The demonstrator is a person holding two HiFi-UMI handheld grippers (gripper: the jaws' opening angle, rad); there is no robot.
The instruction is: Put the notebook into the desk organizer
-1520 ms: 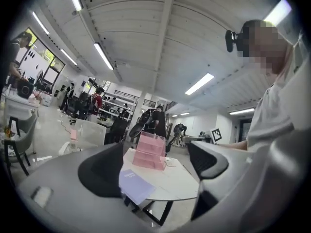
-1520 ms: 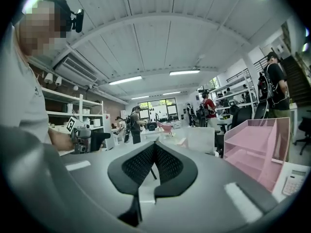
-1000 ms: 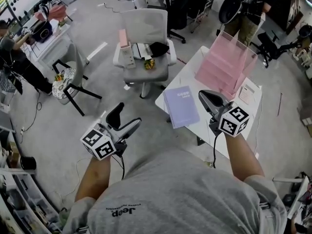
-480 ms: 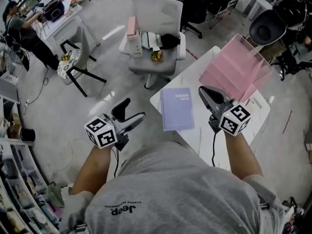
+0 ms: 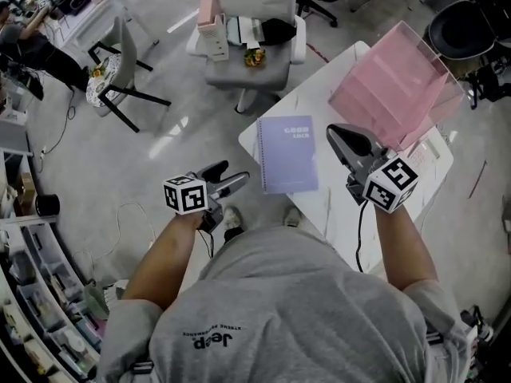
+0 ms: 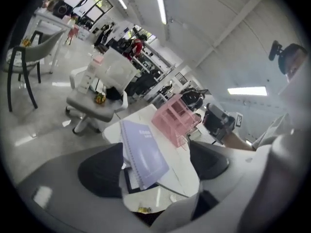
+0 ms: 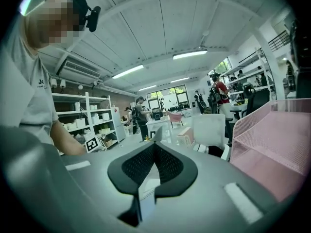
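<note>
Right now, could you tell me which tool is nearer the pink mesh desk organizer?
Right. The right tool is beside the pink mesh desk organizer; the left tool is beyond the purple spiral notebook, off the white table.

surface: white table (image 5: 335,206) | on it: purple notebook (image 5: 289,154); pink desk organizer (image 5: 395,86)

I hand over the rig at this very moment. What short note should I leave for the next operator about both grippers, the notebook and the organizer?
Left gripper: open, empty, off the table's near edge, pointing toward the notebook.
Right gripper: shut, empty, over the white table, to the right of the notebook.
Notebook: closed and flat on the table, near its edge; neither gripper touches it.
Desk organizer: pink, at the table's far side, apart from the notebook.
Done: nothing yet.
Left: grasp the notebook, lift it, set it into the desk organizer.
</note>
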